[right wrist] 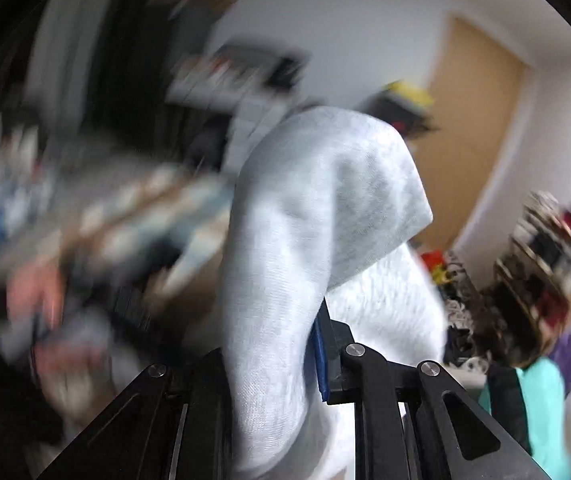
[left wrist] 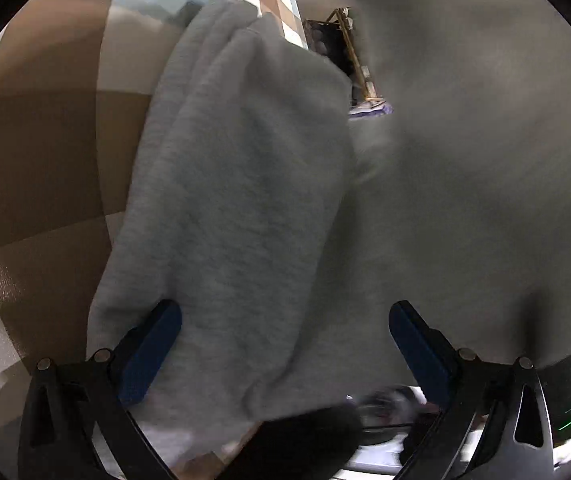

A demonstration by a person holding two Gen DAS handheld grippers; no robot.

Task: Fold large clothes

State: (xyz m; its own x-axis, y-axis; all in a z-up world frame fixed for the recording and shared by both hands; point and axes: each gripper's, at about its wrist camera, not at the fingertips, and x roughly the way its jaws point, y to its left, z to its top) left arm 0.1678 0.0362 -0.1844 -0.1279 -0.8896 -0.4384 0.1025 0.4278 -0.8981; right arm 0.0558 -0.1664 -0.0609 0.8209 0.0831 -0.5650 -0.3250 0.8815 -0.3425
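Grey sweatshirt fabric is our landmark, and we place everything else by it. In the left wrist view we find a long fold of this garment hanging between the two blue pads of the left gripper; the jaws stand wide apart, one pad at the cloth's left edge, the other well clear on its right, and neither presses on it, so we record the left jaws as open and holding nothing. To the right of the fold, more of the same grey cloth fills that view, blurred. To the left of the fold we see a checkered brown and white floor, and above its upper right corner a wooden rack shows through a gap. In the right wrist view we find the grey sweatshirt fabric rising from between the jaws of the right gripper, which are drawn nearly together and clamped on a thick bunch of it; the cloth bulges up and folds over above them. Behind the cloth, to its right, we note a tan door; the room to its left is too blurred to identify.
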